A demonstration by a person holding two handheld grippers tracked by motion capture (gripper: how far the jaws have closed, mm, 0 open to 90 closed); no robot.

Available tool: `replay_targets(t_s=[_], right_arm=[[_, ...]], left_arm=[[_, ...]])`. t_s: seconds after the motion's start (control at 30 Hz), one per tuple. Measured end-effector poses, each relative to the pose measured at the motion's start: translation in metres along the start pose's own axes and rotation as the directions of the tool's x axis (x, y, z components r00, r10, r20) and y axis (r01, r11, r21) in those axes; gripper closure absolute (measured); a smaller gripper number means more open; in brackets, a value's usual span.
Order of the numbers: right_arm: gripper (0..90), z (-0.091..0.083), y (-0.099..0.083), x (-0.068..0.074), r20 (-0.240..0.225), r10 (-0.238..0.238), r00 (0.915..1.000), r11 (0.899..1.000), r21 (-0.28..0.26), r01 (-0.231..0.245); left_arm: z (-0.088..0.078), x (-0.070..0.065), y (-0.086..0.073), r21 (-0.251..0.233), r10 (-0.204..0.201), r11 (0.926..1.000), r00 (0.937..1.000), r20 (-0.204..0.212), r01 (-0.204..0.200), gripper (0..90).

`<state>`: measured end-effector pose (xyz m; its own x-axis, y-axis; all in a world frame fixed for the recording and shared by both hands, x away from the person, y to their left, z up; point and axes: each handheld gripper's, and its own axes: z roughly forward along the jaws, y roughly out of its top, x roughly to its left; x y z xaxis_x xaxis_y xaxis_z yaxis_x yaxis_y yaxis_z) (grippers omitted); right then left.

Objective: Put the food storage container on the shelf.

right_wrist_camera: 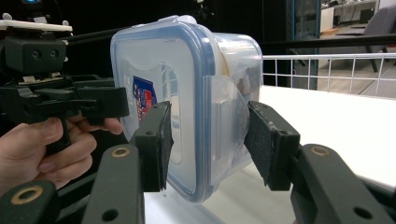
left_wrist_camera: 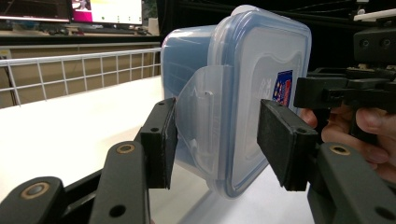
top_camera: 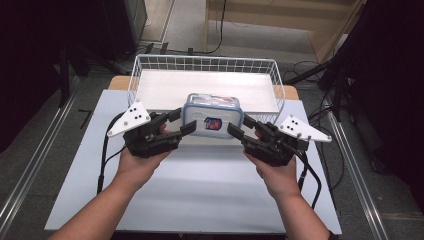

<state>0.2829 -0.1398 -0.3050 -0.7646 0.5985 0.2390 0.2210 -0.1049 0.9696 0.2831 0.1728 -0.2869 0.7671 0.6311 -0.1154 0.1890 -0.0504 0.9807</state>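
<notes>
The white rectangular worktop (top_camera: 200,195) carries a white wire basket (top_camera: 150,65). In front of the basket, the clear rectangular plastic container with blue-rimmed lid (top_camera: 212,116) sits between the left claw (top_camera: 176,122) and right claw (top_camera: 239,127), each clenched on one side latch.
</notes>
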Motion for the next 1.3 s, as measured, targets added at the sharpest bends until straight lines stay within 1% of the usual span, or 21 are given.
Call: replay_targets(t_s=[0.07,0.17,0.27,0.33,0.43,0.5,0.6,0.7,0.8,0.87,1.03,1.13,1.2,1.23,1.27,1.3], right_arm=[[52.5,0.006,0.003,-0.004,0.001,0.0,1.0,1.0,0.003,0.0],[52.5,0.015,0.009,-0.01,0.001,0.003,1.0,1.0,0.018,-0.003],[52.5,0.024,0.014,-0.017,0.003,0.001,1.0,1.0,0.028,-0.001],[52.4,0.03,0.017,-0.021,0.007,-0.007,1.0,0.999,0.034,0.006],[52.4,0.037,0.019,-0.029,0.008,-0.003,1.0,0.999,0.035,0.003],[52.4,0.042,0.02,-0.034,0.009,0.0,1.0,0.999,0.033,0.0],[52.3,0.047,0.022,-0.041,-0.003,0.009,1.0,1.0,0.025,-0.009],[52.3,0.052,0.022,-0.046,0.0,0.014,0.9999,0.999,0.029,-0.014],[52.3,0.057,0.024,-0.049,0.012,0.006,0.9999,0.999,0.041,-0.007],[52.3,0.06,0.026,-0.05,0.022,0.004,0.9998,0.999,0.049,-0.005],[52.2,0.065,0.03,-0.053,0.027,0.004,0.9996,0.998,0.063,-0.006],[52.3,0.066,0.032,-0.053,0.026,0.007,0.9996,0.998,0.064,-0.009],[52.3,0.067,0.033,-0.053,0.029,0.01,0.9995,0.998,0.064,-0.012],[52.4,0.067,0.033,-0.053,0.028,0.01,0.9995,0.998,0.066,-0.012],[52.6,0.067,0.034,-0.054,0.025,0.022,0.9995,0.997,0.073,-0.023],[52.8,0.068,0.034,-0.055,0.02,0.028,0.9994,0.997,0.076,-0.029]], left_arm=[[0.003,0.007,0.002,-0.001,-0.007,1.0,1.0,0.0,0.007,48.8],[0.007,0.017,0.003,-0.006,-0.033,0.9994,0.9994,-0.002,0.033,48.8],[0.012,0.027,0.005,-0.008,-0.048,0.9988,0.9988,0.001,0.048,48.9],[0.016,0.034,0.006,-0.009,-0.049,0.9987,0.9988,-0.001,0.049,48.8],[0.022,0.042,0.007,-0.01,-0.049,0.9988,0.9988,-0.005,0.049,48.8],[0.025,0.047,0.008,-0.021,-0.054,0.9983,0.9985,-0.005,0.054,48.8],[0.029,0.05,0.007,-0.044,-0.071,0.9966,0.9974,-0.015,0.07,49.0],[0.033,0.056,0.006,-0.038,-0.078,0.9963,0.9967,-0.022,0.077,48.9],[0.035,0.061,0.004,-0.04,-0.099,0.9944,0.9947,-0.027,0.098,48.7],[0.038,0.064,0.003,-0.049,-0.112,0.9927,0.9934,-0.028,0.11,48.6],[0.039,0.068,0.006,-0.041,-0.116,0.9926,0.9927,-0.035,0.114,48.6],[0.04,0.07,0.008,-0.041,-0.121,0.9919,0.9922,-0.03,0.12,48.6],[0.04,0.072,0.008,-0.038,-0.135,0.9902,0.9906,-0.021,0.134,48.7],[0.04,0.074,0.008,-0.031,-0.15,0.9883,0.9886,-0.011,0.15,48.7],[0.04,0.075,0.009,-0.029,-0.162,0.9863,0.9867,-0.006,0.162,48.9],[0.04,0.075,0.009,-0.024,-0.168,0.9854,0.9857,-0.004,0.168,49.0]])
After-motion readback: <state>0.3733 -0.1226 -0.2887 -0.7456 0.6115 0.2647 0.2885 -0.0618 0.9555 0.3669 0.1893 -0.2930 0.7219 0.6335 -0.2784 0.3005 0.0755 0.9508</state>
